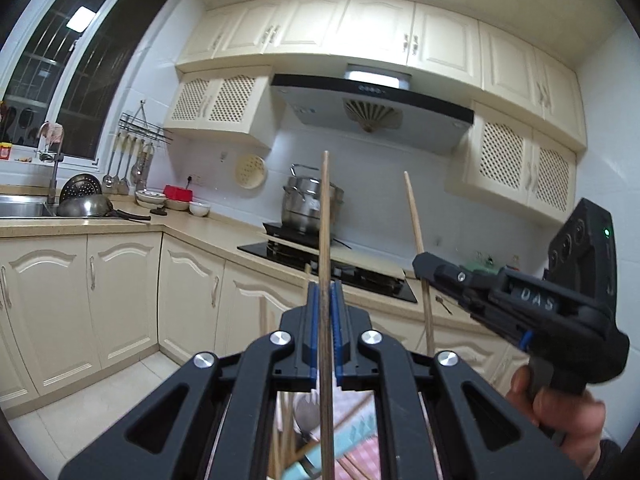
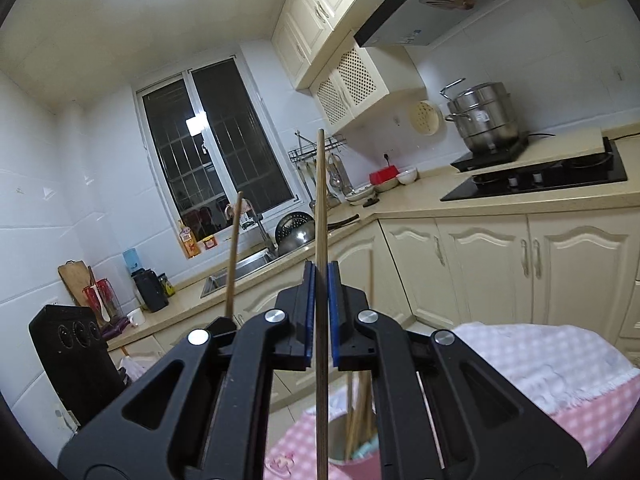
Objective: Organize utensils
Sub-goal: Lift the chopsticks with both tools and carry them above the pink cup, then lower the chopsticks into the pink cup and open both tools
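Observation:
My left gripper (image 1: 325,286) is shut on a dark wooden chopstick (image 1: 325,216) that stands upright between its blue pads. My right gripper (image 2: 321,270) is shut on a lighter wooden chopstick (image 2: 320,200), also upright. In the left wrist view the right gripper (image 1: 420,264) shows at the right, holding its chopstick (image 1: 416,224). In the right wrist view the left gripper's chopstick (image 2: 234,252) rises at the left. Several more chopsticks (image 2: 358,412) and a spoon (image 1: 306,414) lie below, over a pink checked cloth (image 2: 560,364).
A cream kitchen counter (image 1: 200,220) runs along the walls with a sink (image 1: 20,204), a metal wok (image 1: 86,204), bowls (image 1: 176,202), a black hob (image 1: 352,272) and a steel steamer pot (image 1: 304,204). Ladles hang on a rack (image 1: 132,152).

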### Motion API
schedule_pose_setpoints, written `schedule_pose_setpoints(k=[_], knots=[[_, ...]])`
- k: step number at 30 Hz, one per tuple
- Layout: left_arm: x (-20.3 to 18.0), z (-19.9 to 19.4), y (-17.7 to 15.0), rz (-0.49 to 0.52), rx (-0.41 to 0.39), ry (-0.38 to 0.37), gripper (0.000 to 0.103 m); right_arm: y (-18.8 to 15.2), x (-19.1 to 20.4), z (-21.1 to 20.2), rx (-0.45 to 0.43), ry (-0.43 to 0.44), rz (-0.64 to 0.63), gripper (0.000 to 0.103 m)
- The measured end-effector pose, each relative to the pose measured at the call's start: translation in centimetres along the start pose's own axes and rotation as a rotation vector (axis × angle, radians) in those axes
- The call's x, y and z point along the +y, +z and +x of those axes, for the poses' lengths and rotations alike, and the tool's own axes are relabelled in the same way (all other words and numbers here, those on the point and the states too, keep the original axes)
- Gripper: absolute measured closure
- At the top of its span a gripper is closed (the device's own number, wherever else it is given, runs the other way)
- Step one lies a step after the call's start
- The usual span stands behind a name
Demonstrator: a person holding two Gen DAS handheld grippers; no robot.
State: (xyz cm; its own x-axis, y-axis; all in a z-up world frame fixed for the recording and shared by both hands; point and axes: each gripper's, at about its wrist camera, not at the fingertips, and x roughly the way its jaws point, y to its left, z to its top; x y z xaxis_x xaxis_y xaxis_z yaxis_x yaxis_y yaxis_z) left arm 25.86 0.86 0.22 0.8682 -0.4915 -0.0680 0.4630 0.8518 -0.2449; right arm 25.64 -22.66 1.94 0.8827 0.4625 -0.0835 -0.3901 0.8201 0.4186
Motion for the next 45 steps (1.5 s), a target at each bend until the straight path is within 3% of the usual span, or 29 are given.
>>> schedule_pose_setpoints(k=[7,14,24,30,32,33,34,35,36,37,40,45], knots=[[2.4,3.6,0.2,-0.022,-0.019,0.033,0.098,-1.7,0.5,3.5,-0.013,-0.057,0.002,0.097],[3.3,6.6,-2.0,-0.005,0.002,0.059,0.098,-3.2,0.6,5.7,-0.022,-0.129,-0.018,0.097],[4.9,8.4,-5.1,-0.005,0.027,0.055,0.097,-5.6,0.2,7.0,-0.014,-0.215,-0.012,0.096],[5.1,9.0,-6.9,0.012,0.067,0.043,0.097,-6.7,0.4,7.6,0.037,-0.226,-0.024,0.096],[5.2,8.9,-7.0,0.013,0.085,0.041,0.094,-6.7,0.3,7.7,0.071,-0.232,-0.025,0.095],[5.2,8.7,-7.0,0.018,0.086,0.046,0.079,-6.6,0.2,7.6,0.079,-0.234,-0.022,0.094],[5.2,8.3,-6.8,0.022,0.078,0.058,0.060,-6.5,0.1,7.2,0.080,-0.243,-0.016,0.082],[5.2,7.8,-6.6,0.026,0.070,0.069,0.051,-6.3,0.0,6.7,0.073,-0.248,-0.009,0.047],[5.1,7.4,-6.5,0.028,0.066,0.073,0.043,-6.0,0.0,5.9,0.047,-0.246,0.002,0.030],[5.1,7.1,-6.3,0.031,0.063,0.074,0.040,-5.7,0.1,5.3,0.031,-0.251,-0.001,0.025],[4.6,6.0,-5.7,0.058,0.062,0.093,0.027,-4.7,0.2,3.8,0.013,-0.250,-0.008,0.024],[3.4,4.3,-5.0,0.072,0.065,0.119,0.011,-3.1,-0.7,1.1,-0.029,-0.268,0.020,0.009]])
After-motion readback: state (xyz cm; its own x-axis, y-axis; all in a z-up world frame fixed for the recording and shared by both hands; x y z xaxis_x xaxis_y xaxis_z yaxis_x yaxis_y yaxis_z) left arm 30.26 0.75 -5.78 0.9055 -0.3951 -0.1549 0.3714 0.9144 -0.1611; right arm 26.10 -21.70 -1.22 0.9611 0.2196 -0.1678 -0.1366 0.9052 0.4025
